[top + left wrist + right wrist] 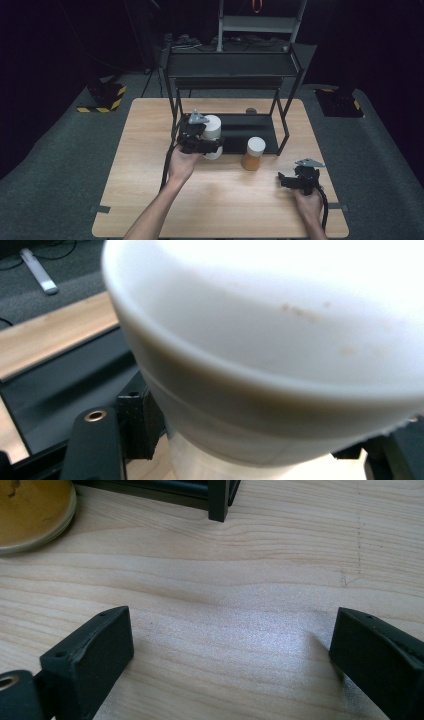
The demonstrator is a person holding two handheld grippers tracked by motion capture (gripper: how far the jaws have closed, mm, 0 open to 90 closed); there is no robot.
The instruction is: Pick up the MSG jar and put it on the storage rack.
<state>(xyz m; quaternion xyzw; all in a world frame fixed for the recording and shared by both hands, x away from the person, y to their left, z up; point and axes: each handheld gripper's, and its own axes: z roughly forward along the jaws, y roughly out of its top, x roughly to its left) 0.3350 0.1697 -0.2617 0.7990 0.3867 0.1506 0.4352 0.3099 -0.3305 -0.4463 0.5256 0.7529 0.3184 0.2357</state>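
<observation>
A white jar (pixel 212 128) with a wide white lid (pixel 270 340) stands upright at the front left corner of the black rack's lower shelf (pixel 245 131). My left gripper (pixel 211 145) is shut on its body, one jaw on each side of it in the left gripper view (pixel 265 452). Whether the jar rests on the table I cannot tell. An amber jar (pixel 252 154) with a white lid stands on the table just right of it. My right gripper (pixel 283 180) hovers low over the bare wood at the right, open and holding nothing (pixel 230 655).
The black two-level rack (pixel 232 65) takes up the back middle of the wooden table (pixel 150 200); its front right leg (pixel 218 500) is near the amber jar's base (pixel 30 510). A small brown thing (pixel 251 110) lies behind the lower shelf.
</observation>
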